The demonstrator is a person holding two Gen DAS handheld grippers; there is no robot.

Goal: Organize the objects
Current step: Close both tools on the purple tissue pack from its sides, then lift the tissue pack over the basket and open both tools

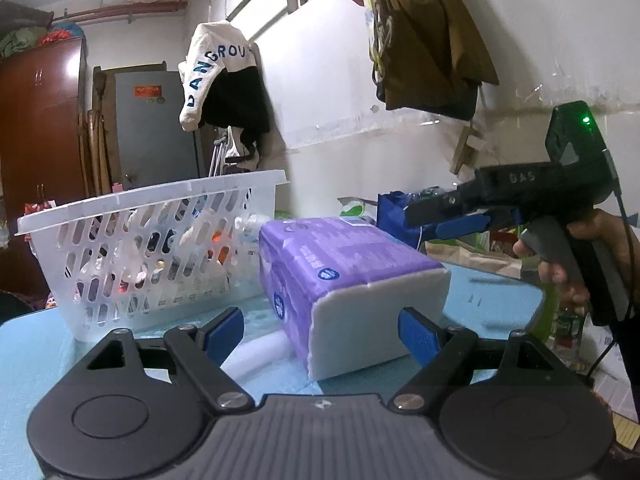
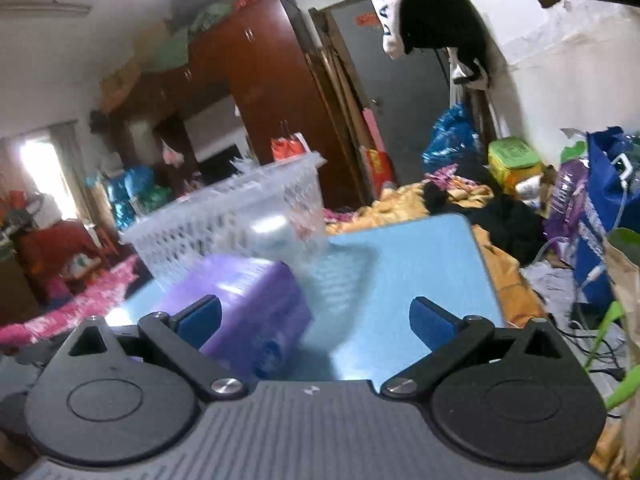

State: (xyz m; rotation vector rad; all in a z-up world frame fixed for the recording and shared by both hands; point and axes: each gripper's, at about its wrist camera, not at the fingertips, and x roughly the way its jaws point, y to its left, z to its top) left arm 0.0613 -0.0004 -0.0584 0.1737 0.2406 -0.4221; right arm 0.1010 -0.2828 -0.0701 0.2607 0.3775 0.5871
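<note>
Left wrist: left tongs (image 1: 320,330) spread level, facing tissue pack (image 1: 344,280).

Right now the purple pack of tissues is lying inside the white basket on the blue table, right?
Not quite. The purple pack of tissues lies on the blue table beside the white basket, not inside it. The left wrist view shows the pack out on the tabletop, in front of the open left gripper.
</note>
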